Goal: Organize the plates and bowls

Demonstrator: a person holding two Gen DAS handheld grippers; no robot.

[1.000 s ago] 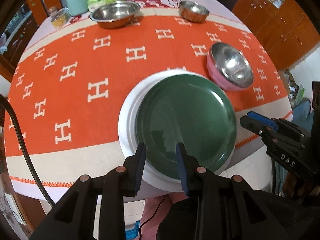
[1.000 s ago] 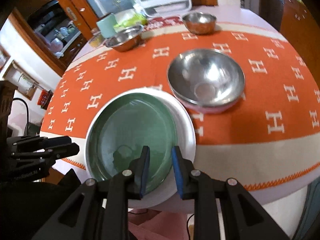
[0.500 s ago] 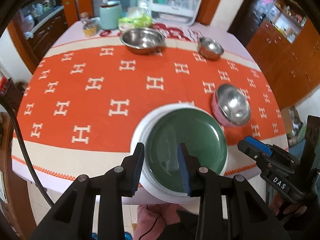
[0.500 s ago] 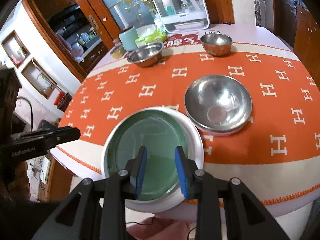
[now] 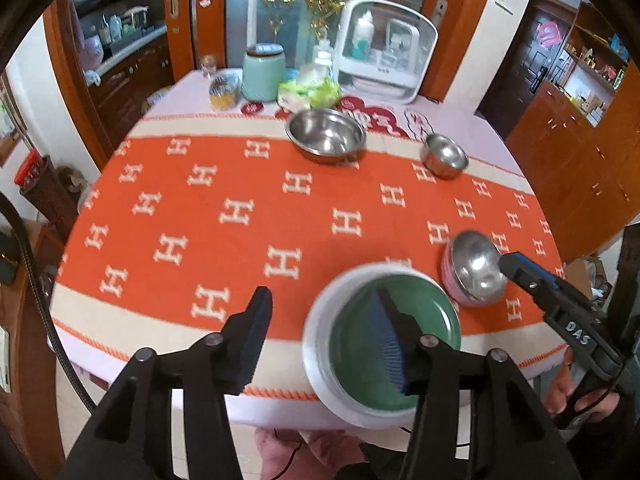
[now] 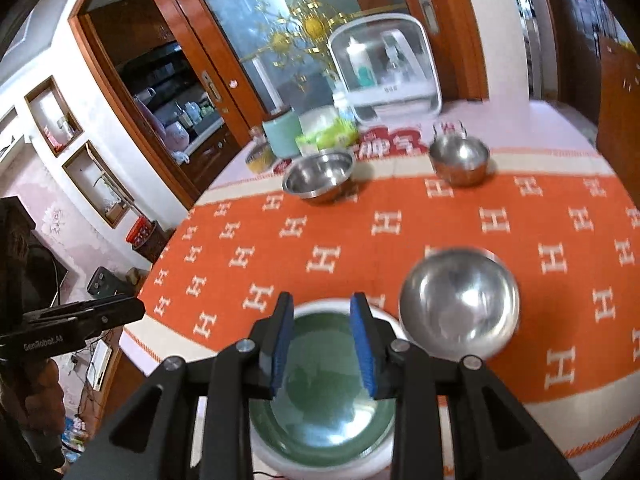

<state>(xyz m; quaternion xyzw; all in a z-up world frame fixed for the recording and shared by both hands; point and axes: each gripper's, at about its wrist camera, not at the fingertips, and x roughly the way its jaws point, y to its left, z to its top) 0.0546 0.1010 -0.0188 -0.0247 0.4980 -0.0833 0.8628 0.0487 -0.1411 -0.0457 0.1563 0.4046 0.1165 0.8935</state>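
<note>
Round dark green plate (image 5: 416, 340) stacked on round white plate (image 5: 316, 344) at table's six o'clock edge, pink-sided steel bowl (image 5: 476, 268) just beside at two o'clock, left gripper (image 5: 320, 338) and right gripper (image 6: 322, 346) above, jaws just opening, part-open, holding nothing.

Orange-brown wooden door frames (image 5: 182, 20) and glass sliding doors (image 6: 256, 20) stand behind the bench (image 5: 192, 92); wooden cabinets (image 5: 580, 152) line the right wall, white walls (image 6: 60, 64) elsewhere.

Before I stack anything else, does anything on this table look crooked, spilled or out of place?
The green plate sits off-centre on the white plate, and the pair overhangs the table's near edge. Nothing is spilled or visibly damaged; the three steel bowls stand upright.
</note>
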